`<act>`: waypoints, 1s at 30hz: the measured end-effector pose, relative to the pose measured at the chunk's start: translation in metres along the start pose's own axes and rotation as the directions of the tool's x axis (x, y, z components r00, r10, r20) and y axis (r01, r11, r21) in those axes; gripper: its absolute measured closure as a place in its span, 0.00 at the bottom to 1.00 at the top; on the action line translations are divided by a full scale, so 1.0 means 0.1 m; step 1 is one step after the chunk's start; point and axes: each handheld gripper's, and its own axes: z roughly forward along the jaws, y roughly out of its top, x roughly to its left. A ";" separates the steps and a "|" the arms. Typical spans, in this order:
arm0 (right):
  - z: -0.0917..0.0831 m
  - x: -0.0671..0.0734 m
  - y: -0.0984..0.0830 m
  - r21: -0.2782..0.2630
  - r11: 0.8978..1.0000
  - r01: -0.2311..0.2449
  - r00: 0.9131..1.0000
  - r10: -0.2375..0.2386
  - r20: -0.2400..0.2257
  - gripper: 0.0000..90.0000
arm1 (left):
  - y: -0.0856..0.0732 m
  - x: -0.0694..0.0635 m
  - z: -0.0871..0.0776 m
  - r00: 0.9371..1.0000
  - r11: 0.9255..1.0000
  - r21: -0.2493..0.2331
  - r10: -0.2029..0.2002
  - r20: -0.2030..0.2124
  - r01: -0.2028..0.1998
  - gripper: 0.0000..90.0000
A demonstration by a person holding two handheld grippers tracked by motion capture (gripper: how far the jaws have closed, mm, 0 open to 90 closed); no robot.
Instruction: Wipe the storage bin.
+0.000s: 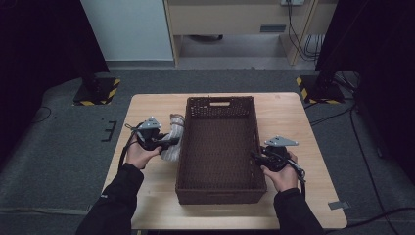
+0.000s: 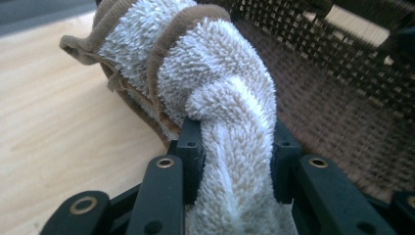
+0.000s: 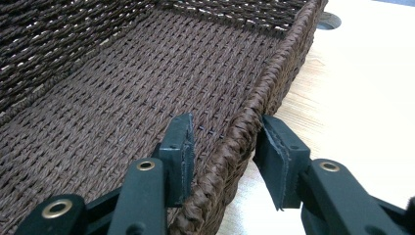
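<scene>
Towel [image 2: 220, 98]: soft, light, floppy terry, pinched mid-fold in left claw [image 2: 235, 156] beside basket [image 1: 218, 196]; right claw [image 3: 225, 152] straddling rim, apparently unclamped.

Wooden table [image 1: 156, 205] — basket [image 1: 219, 193], towel [image 1: 173, 147] on it.

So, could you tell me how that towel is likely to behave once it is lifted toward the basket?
The towel is probably floppy: its terry bunches between the left gripper. It looks light and unlikely to slip from the pads, given the rough pile.
</scene>
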 end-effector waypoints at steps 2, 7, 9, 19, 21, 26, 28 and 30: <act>0.00 0.00 0.00 -0.001 1.000 0.000 1.000 0.000 0.000 0.65 | -0.09 0.00 0.07 1.000 1.000 0.026 -0.007 -0.006 0.007 0.73; 0.00 0.00 0.00 -0.002 1.000 0.000 1.000 0.000 -0.002 0.65 | -0.30 0.00 0.22 1.000 0.997 0.079 -0.026 -0.017 0.027 0.73; 0.00 0.00 0.00 -0.001 1.000 -0.001 1.000 0.001 -0.001 0.65 | -0.35 0.00 0.24 0.999 0.996 0.083 -0.039 -0.015 0.041 0.73; 0.00 -0.01 0.00 -0.004 1.000 0.000 1.000 0.000 -0.002 0.65 | -0.19 -0.08 -0.09 0.999 0.999 -0.022 -0.029 0.017 0.029 0.73; 0.00 -0.01 0.00 -0.005 1.000 -0.001 1.000 0.001 -0.002 0.65 | -0.15 -0.10 -0.15 1.000 0.999 -0.035 -0.014 0.021 0.015 0.73; 0.00 0.00 0.00 -0.004 1.000 0.002 1.000 -0.002 -0.001 0.65 | -0.10 -0.19 -0.22 0.999 0.999 -0.032 0.028 0.023 -0.027 0.73; 0.00 0.00 0.00 -0.004 1.000 0.001 1.000 -0.001 0.000 0.65 | -0.16 -0.19 -0.16 0.999 1.000 -0.014 0.028 0.022 -0.027 0.73; 0.00 0.00 0.00 -0.003 1.000 0.001 1.000 -0.001 0.001 0.65 | -0.28 -0.17 -0.07 1.000 0.999 0.031 0.015 0.017 -0.016 0.73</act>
